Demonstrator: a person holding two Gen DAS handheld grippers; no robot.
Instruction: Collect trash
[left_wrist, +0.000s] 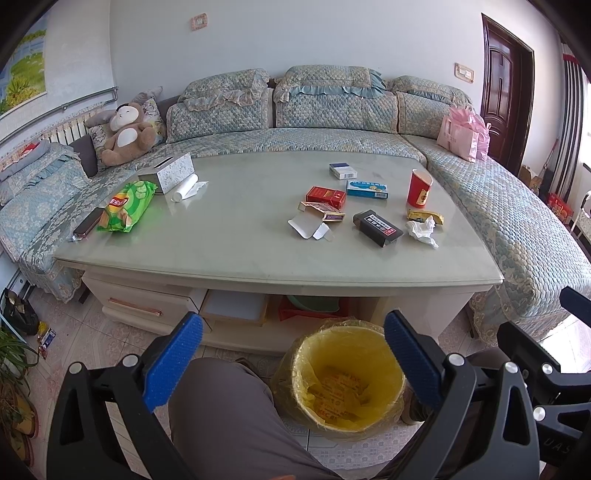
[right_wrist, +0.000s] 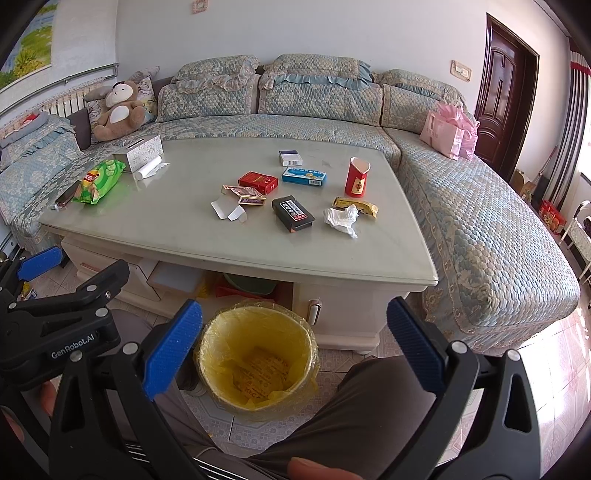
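A bin (left_wrist: 349, 376) with a yellow liner stands on the floor before the coffee table (left_wrist: 258, 258); it also shows in the right wrist view (right_wrist: 258, 354). On the table lie a red cup (left_wrist: 419, 187), a crumpled tissue (left_wrist: 423, 229), a yellow wrapper (left_wrist: 424, 216), a black box (left_wrist: 376, 227), a red box (left_wrist: 325, 196), a blue box (left_wrist: 367, 189), a torn carton (left_wrist: 314, 221) and a green chip bag (left_wrist: 125, 206). My left gripper (left_wrist: 293, 354) is open and empty above the bin. My right gripper (right_wrist: 295, 347) is open and empty beside it.
A tissue box (left_wrist: 168, 171), a paper roll (left_wrist: 184, 188) and a phone (left_wrist: 88, 221) sit at the table's left. A blue-patterned sofa (left_wrist: 498, 206) wraps around the table. My knees (left_wrist: 229, 413) are below the grippers. A pink bag (left_wrist: 461, 136) lies on the sofa.
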